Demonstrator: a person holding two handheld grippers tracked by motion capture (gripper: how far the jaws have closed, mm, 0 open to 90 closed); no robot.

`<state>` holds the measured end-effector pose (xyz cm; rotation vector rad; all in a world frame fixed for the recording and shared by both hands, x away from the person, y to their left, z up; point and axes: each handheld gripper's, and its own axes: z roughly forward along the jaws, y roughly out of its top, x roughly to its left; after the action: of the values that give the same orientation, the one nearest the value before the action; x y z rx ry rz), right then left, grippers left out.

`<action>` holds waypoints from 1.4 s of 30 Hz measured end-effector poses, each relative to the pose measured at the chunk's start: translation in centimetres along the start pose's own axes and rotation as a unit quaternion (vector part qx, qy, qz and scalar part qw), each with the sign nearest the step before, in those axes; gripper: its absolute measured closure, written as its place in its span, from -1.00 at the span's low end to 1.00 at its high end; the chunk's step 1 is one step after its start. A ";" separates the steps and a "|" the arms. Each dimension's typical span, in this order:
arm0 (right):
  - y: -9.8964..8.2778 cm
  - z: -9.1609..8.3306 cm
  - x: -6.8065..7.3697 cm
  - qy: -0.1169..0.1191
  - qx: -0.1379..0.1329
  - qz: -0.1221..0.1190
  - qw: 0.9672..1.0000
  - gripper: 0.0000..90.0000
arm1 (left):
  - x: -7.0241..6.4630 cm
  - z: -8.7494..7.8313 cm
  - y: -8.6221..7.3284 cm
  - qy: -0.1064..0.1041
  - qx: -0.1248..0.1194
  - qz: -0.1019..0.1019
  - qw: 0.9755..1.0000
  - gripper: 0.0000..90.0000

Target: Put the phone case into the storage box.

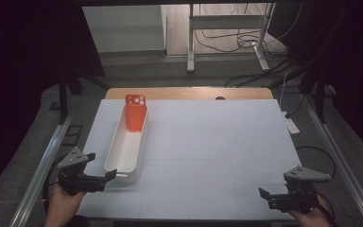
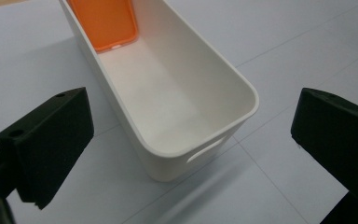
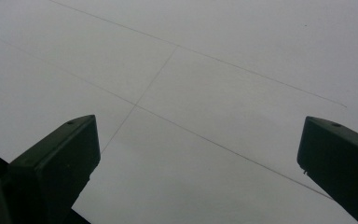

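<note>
a long, narrow white plastic bin [image 1: 125, 156] with rounded corners lies on the pale grey table sheet [image 1: 208, 151], running from about 7 o'clock toward 11 o'clock of the sheet. an orange silicone phone case [image 1: 135, 111] stands tilted inside the bin's far end, leaning on the end wall with its camera cut-out uppermost and rising above the rim.

the left gripper [image 1: 100, 169] sits at the sheet's 7 o'clock corner, just beside the bin's near end; its jaws are spread wide and grasp nothing. in the left gripper view the bin [image 2: 177, 107] lies between those two black jaws (a slot handle shows in its near end wall), and the orange case [image 2: 105, 23] leans at 12 o'clock.

the right gripper [image 1: 269, 196] rests at the sheet's 5 o'clock corner, well apart from the bin, held in the person's hand [image 1: 307, 218]. its jaws are likewise spread apart and empty, and in the right gripper view they stand over bare sheet [image 3: 205, 93] crossed by thin lines.
</note>
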<state>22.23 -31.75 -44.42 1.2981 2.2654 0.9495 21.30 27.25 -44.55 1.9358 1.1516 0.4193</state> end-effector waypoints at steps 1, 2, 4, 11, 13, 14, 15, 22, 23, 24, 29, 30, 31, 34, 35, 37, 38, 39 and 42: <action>0.0 0.0 0.0 0.000 0.000 0.000 1.000 -1.00 | 0.0 -0.1 -0.1 0.002 -0.001 0.000 1.000 -1.00; 0.0 0.0 0.0 0.000 0.000 0.000 1.000 -1.00 | 0.0 -0.1 -0.1 0.002 -0.001 0.000 1.000 -1.00; 0.0 0.0 0.0 0.000 0.000 0.000 1.000 -1.00 | 0.0 -0.3 -0.3 0.003 -0.001 -0.002 1.000 -1.00; 0.0 0.0 0.0 0.000 0.000 0.000 1.000 -1.00 | 0.0 -0.8 -0.9 0.011 0.000 -0.002 1.000 -1.00; 0.0 0.0 0.0 0.000 0.000 0.000 1.000 -1.00 | 0.1 -0.9 -1.1 0.013 0.000 -0.002 1.000 -1.00; 0.0 0.0 0.0 0.000 0.000 0.000 1.000 -1.00 | 0.1 -1.0 -1.2 0.013 0.000 -0.003 1.000 -1.00; 0.0 0.0 0.0 0.000 0.000 0.000 1.000 -1.00 | 0.1 -1.0 -1.3 0.014 0.001 -0.003 1.000 -1.00; 0.0 0.0 0.0 0.000 0.000 0.000 1.000 -1.00 | 0.2 -1.4 -2.0 0.020 0.005 -0.009 1.000 -0.99; 0.0 0.0 0.0 0.000 0.000 0.000 1.000 -1.00 | 0.2 -1.4 -2.0 0.020 0.005 -0.009 1.000 -0.99; 0.0 0.0 0.0 0.001 0.000 0.000 1.000 -1.00 | 0.2 -1.5 -2.1 0.020 0.006 -0.010 1.000 -0.99; 0.0 0.0 0.0 0.001 0.000 -0.001 1.000 -1.00 | 0.2 -1.6 -2.5 0.021 0.009 -0.011 1.000 -0.99; 0.0 0.0 0.0 0.001 0.000 -0.001 1.000 -1.00 | 0.2 -1.7 -2.6 0.022 0.010 -0.011 1.000 -0.99; 0.0 0.0 0.0 0.001 0.000 -0.001 1.000 -1.00 | 0.2 -1.7 -2.6 0.022 0.010 -0.011 1.000 -0.99; 0.0 0.0 0.0 0.001 0.000 -0.001 1.000 -1.00 | 0.2 -1.7 -2.9 0.027 0.013 -0.008 1.000 -0.99; 0.0 0.0 0.0 0.001 0.000 -0.001 1.000 -1.00 | 0.2 -1.7 -3.0 0.028 0.014 -0.007 0.999 -0.99; 0.0 0.0 0.0 0.001 0.000 0.000 1.000 -1.00 | 0.3 -1.7 -3.2 0.030 0.016 -0.007 0.999 -0.99; 0.0 0.0 0.0 0.001 -0.001 0.000 1.000 -1.00 | 0.3 -1.7 -3.2 0.030 0.017 -0.006 0.999 -0.99; 0.0 0.0 0.0 0.001 -0.001 0.000 1.000 -1.00 | 0.3 -1.7 -3.3 0.031 0.018 -0.005 0.999 -0.99; 0.0 0.0 0.0 0.001 0.000 -0.001 1.000 -1.00 | 0.2 -1.7 -3.5 0.034 0.022 -0.004 0.999 -0.99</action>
<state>22.22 -31.71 -44.45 1.2960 2.2671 0.9518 18.33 29.10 -46.26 1.9682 1.2211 0.4616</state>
